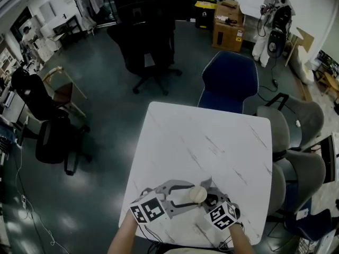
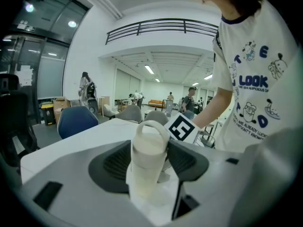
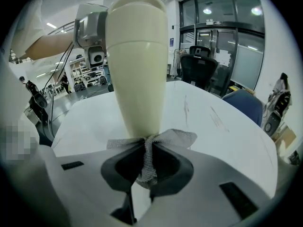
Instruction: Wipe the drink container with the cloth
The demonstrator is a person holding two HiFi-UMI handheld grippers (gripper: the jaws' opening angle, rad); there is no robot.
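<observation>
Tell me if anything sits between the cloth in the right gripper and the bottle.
Nothing visible does. The right gripper is shut on the grey cloth, and the cloth's spread edge appears to meet the side of the cream bottle directly. The left gripper holds the bottle between its jaws.

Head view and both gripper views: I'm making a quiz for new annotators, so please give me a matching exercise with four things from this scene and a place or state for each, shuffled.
Things:
1. drink container
2. cloth
3. table
4. blue chair

Places or states:
A. pinched in the right claw
B. standing at the table's far edge
C. clamped in the left claw
D. white top with dark streaks

Pairs: 1-C, 2-A, 3-D, 4-B
</observation>
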